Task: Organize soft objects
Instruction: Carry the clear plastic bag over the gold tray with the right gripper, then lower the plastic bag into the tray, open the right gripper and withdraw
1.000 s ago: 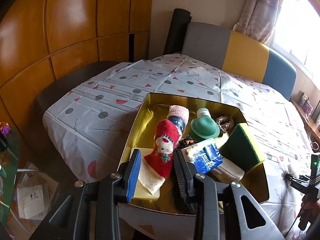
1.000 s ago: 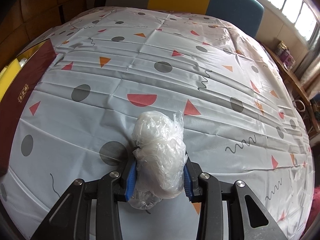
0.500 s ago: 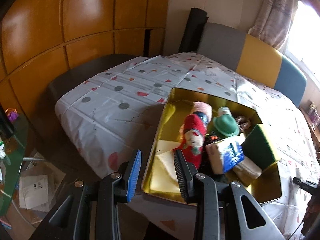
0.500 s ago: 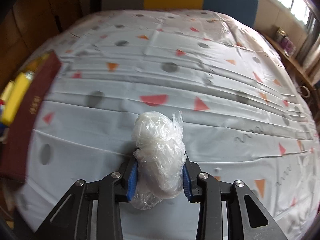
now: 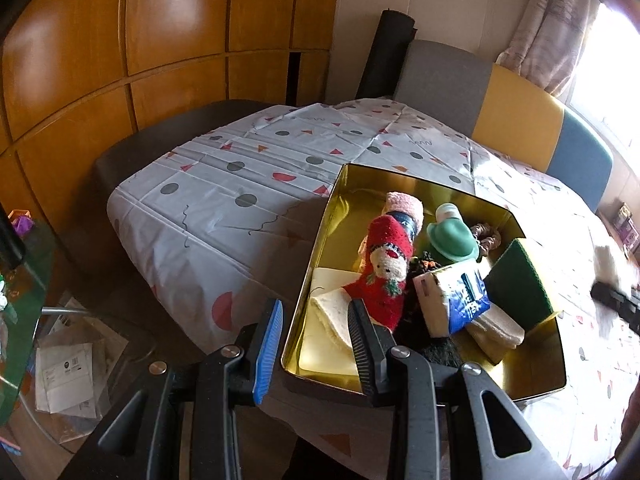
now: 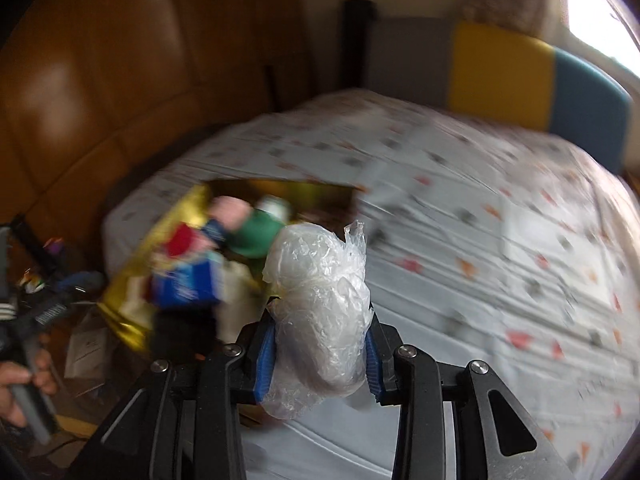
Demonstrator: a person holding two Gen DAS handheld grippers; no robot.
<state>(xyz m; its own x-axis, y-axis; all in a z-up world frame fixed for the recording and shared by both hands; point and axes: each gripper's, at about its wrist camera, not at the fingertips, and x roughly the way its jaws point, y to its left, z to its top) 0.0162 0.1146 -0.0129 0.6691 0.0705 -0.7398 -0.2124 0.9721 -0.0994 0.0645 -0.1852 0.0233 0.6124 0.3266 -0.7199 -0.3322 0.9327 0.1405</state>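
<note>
Swinging the bag toward the tin

Carried off the cloth-covered counter, the crumpled plastic bag sits clamped in the right claw, and the view that showed only cloth a second ago now takes in the gold tin; the drop looks close. The left claw hangs apart and empty at the tin's near corner, having slid aside from the red sock. Motion blur smears the right view, so the tin's free spots are hard to read.
</note>
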